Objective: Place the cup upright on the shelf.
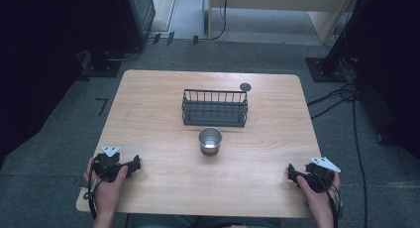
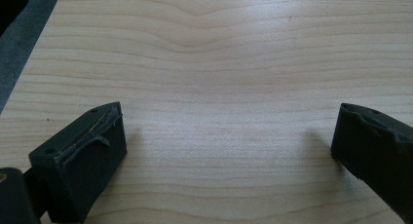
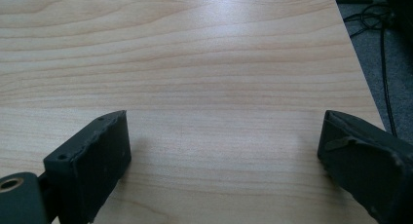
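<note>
Cup (image 1: 210,141): one metal cup stands upright at the centre of the high view, just below one black wire basket (image 1: 214,108), near it but apart. One small dark disc (image 1: 245,86) lies beside the upper right corner of the basket. Two grippers rest on the wooden table (image 1: 148,114): left gripper (image 1: 134,164) at lower left, right gripper (image 1: 292,172) at lower right, both well apart from the cup. Both have jaws spread wide, holding nothing, with bare wood between them.

Shiny metal cup (image 1: 210,140), matt wooden table (image 1: 148,119)
</note>
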